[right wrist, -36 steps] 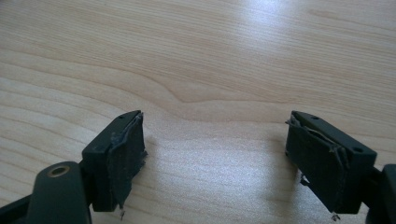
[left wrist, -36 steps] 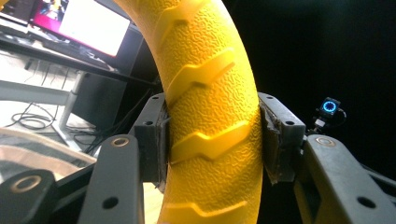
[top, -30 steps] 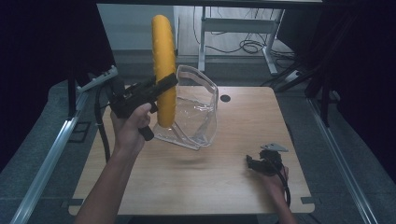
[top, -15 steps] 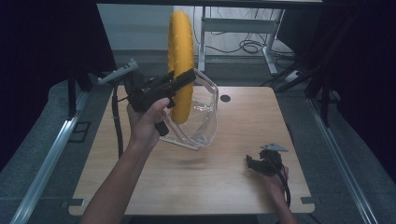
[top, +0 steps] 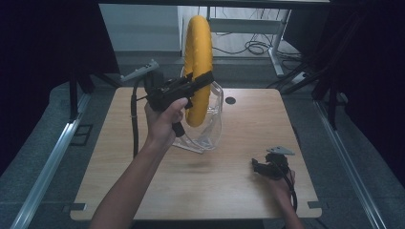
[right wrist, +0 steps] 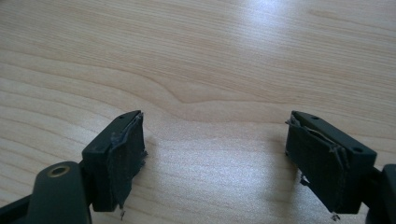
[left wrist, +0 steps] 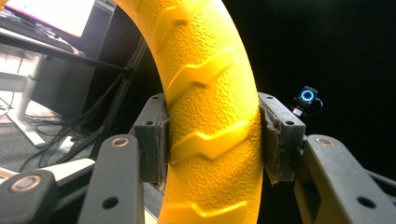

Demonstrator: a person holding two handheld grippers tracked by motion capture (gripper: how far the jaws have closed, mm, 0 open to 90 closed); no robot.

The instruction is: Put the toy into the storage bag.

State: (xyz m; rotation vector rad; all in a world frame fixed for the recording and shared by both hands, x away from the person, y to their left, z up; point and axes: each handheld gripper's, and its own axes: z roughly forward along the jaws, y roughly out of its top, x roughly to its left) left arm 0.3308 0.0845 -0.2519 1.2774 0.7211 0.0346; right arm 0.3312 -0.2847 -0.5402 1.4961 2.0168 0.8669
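Yellow ridged ring [top: 198, 67] held upright above the far left part of the wooden table [top: 239, 191], pinched across its tread by the left gripper [top: 203, 80] (pads [left wrist: 156, 140] pressed against both flanks in the left gripper view). Clear plastic container [top: 210, 129] just behind and below the ring. Right gripper [right wrist: 215, 158] low over the near right table, well apart from the ring, jaws spread wide with nothing between them.

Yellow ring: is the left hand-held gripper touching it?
Touching. The left gripper view shows the left hand-held gripper with both pads pressed against the yellow ring.
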